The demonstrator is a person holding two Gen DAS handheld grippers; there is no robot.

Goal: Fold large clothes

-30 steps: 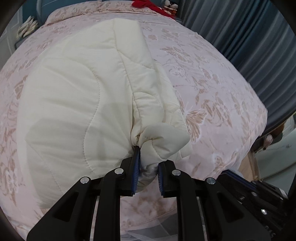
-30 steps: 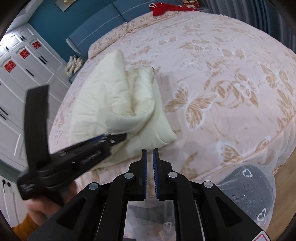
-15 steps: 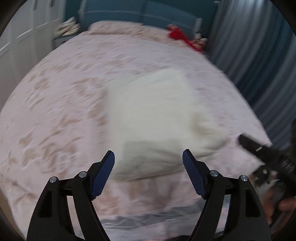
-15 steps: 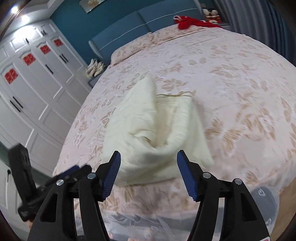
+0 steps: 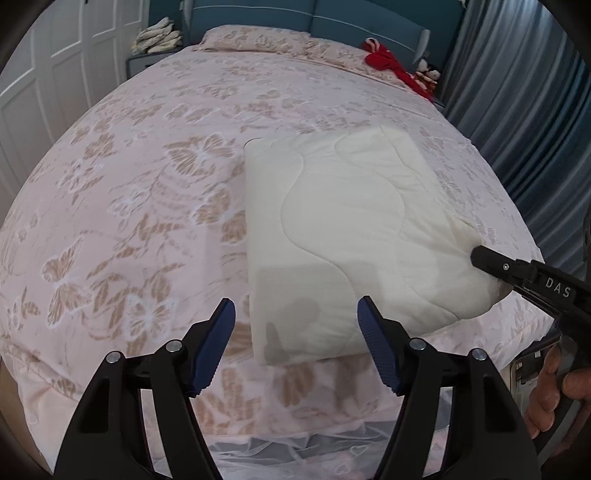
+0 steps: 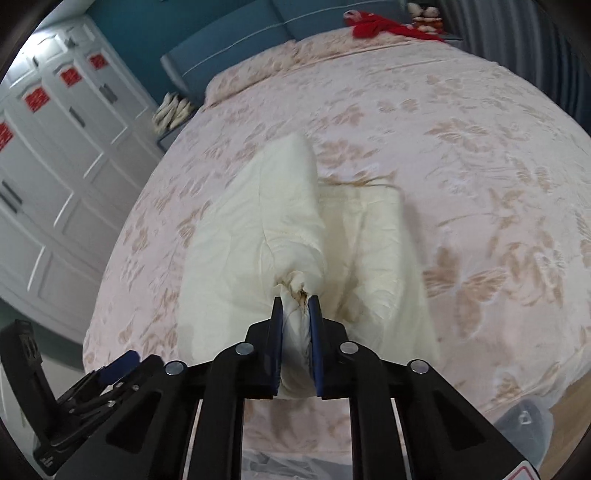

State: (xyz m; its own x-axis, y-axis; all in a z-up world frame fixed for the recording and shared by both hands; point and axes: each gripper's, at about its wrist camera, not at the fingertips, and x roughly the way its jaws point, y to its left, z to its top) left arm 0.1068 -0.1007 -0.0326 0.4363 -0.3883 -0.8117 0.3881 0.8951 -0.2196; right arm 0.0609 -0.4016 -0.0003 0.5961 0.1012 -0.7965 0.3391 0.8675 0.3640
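Right now the cream quilted garment lies folded into a thick pad on the bed, toward the near edge and a little to the right of the middle as my left camera sees it. Its top face is smooth, with curved stitch lines running across it, and its near left corner lies flat on the pink bedspread with the tan butterfly pattern.

My right gripper has just been closing, and the frames show cloth between its blue pads: it is pinched tight on a bunched corner of the garment, which puckers into a knot just ahead of the fingertips. From the left camera that same gripper shows as a black bar coming in from the right and meeting the garment's near right corner, with the person's hand wrapped around its handle below.

My left gripper stands wide apart and holds nothing; its jaws have just narrowed slightly, and it hovers over the near edge of the bed, with the garment's front edge showing between its pads.

Beyond the garment I see a blue headboard, a red cloth near the pillows, white cupboards on the left and grey curtains on the right.
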